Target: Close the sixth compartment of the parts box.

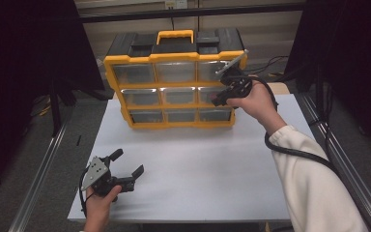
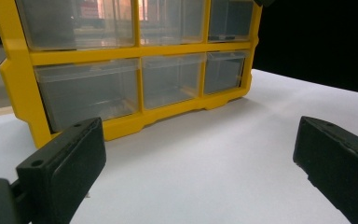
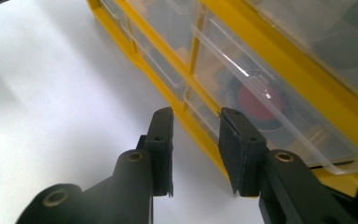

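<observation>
Yellow drawer cabinet (image 1: 174, 87) stands on the white desk (image 1: 198, 164); right gripper (image 1: 218, 100) sits at its right-hand middle drawer (image 3: 279, 107), jaws parted, nothing between them. Left gripper (image 1: 128, 163) rests well short of the cabinet, jaws spread wide, empty.

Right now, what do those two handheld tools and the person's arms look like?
Both grippers are black, each with two flat rectangular jaws bearing small round screw holes. The left gripper carries a grey three-cornered plate on top; so does the right gripper. A thick black cable trails from the right one. The right arm wears a cream long sleeve.
</observation>
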`<control>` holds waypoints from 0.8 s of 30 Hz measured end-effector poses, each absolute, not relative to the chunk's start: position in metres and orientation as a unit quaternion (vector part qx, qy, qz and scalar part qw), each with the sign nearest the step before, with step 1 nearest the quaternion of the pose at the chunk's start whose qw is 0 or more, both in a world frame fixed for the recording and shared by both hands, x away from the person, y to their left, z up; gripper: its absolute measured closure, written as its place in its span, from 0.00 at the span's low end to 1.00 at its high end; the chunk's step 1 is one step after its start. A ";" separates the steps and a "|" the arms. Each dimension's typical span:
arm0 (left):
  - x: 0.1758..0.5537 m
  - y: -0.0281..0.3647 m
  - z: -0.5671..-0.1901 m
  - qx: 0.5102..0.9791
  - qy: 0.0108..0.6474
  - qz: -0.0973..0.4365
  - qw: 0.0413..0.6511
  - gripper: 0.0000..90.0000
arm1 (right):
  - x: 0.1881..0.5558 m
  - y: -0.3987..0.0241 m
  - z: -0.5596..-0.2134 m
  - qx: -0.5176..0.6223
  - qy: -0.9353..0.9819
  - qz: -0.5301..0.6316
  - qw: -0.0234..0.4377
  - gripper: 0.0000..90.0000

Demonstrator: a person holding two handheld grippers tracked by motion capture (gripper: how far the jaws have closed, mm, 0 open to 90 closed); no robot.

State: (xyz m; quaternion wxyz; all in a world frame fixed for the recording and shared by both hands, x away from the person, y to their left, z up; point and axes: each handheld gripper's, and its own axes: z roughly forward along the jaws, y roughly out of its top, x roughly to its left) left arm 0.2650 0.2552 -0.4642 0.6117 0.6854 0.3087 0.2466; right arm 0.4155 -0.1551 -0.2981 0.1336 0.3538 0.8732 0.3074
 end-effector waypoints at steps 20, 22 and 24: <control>0.263 0.255 -0.464 0.684 0.313 0.249 0.610 0.03 | 0.396 -0.162 -0.314 0.349 0.863 0.345 0.120 0.46; 0.263 0.255 -0.464 0.683 0.313 0.249 0.611 0.03 | 0.393 -0.163 -0.316 0.355 0.859 0.350 0.117 0.43; 0.264 0.255 -0.464 0.685 0.310 0.247 0.612 0.03 | 0.389 -0.164 -0.318 0.356 0.855 0.358 0.118 0.41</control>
